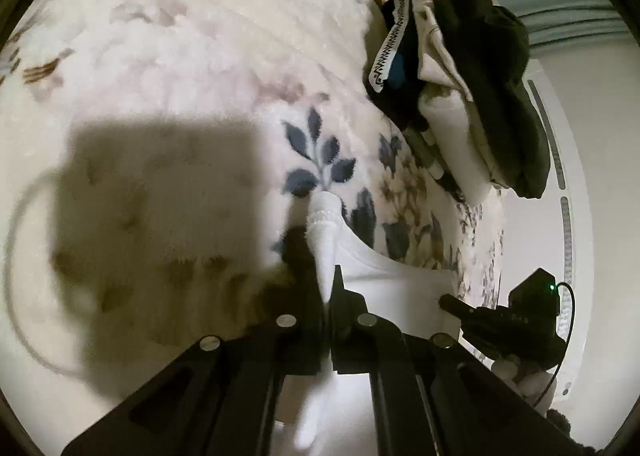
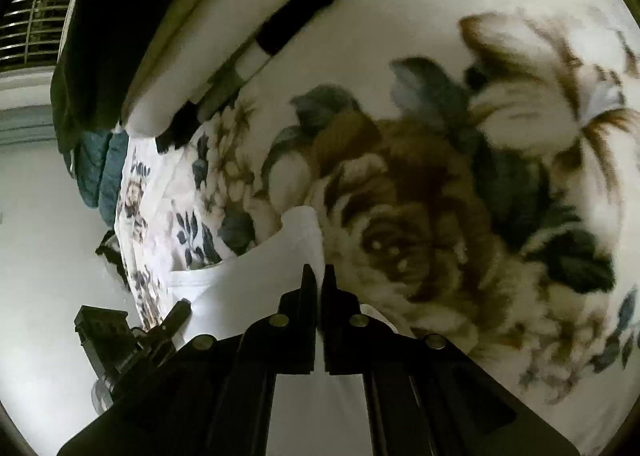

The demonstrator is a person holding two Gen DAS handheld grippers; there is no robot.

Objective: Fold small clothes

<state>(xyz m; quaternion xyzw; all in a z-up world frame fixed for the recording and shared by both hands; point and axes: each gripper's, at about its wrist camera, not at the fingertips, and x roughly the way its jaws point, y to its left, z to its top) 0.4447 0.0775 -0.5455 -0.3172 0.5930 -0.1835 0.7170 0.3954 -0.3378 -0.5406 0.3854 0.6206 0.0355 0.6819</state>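
A small white garment (image 1: 384,276) hangs stretched between my two grippers above a floral fleece blanket (image 1: 180,55). My left gripper (image 1: 330,276) is shut on one edge of it, with a ribbed hem (image 1: 326,215) poking out past the fingertips. My right gripper (image 2: 318,276) is shut on the other edge of the white garment (image 2: 280,256). Each gripper shows in the other's view: the right one at lower right (image 1: 516,320), the left one at lower left (image 2: 132,336).
A pile of dark and pale clothes (image 1: 472,67) lies on the blanket at the upper right of the left wrist view, and at the upper left of the right wrist view (image 2: 200,35). The blanket's edge (image 2: 140,223) drops to a white floor (image 2: 48,215).
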